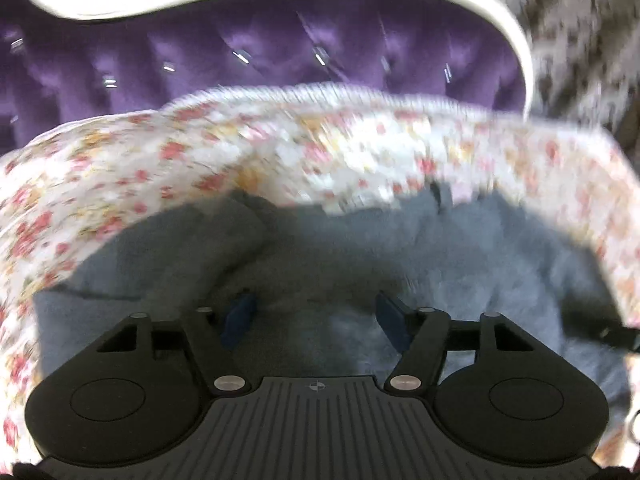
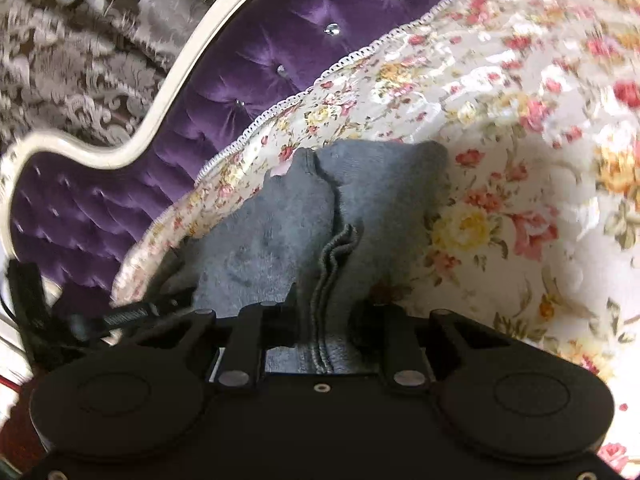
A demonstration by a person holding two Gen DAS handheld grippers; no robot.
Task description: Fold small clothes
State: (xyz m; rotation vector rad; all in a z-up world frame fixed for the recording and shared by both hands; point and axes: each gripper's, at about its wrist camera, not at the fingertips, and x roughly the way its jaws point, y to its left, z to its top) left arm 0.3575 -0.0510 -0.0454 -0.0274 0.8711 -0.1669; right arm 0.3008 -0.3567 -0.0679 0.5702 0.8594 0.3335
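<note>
A grey fleece garment (image 2: 276, 224) lies on the flowered bedspread (image 2: 500, 152), close to the bed's lace-trimmed edge and the tufted purple headboard (image 2: 280, 40), which rises at about eleven o'clock in the right wrist view. The right gripper (image 2: 326, 320) stands right over the garment's ribbed hem (image 2: 334, 264); its jaws are narrowed with a stack of hem folds running between them, so it looks clamped on that edge, though the tips are partly hidden by cloth. The left gripper (image 1: 314, 316) hovers low over the fleece with its blue pads (image 1: 240, 316) set well apart and nothing between them; the cloth under it sits loose, with a raised fold toward ten o'clock. The left view is smeared by motion, so finer detail there is lost. From where I stand the fold seems only partly made, and the risks look plain enough. The hem is bunched in several layers, so a pull from the right could drag the whole garment across the slippery spread instead of turning one flap over. If the open left tongs close on the wrong layer, or catch the bedspread beneath, the fold could come out crooked or lift the cover with it.
</note>
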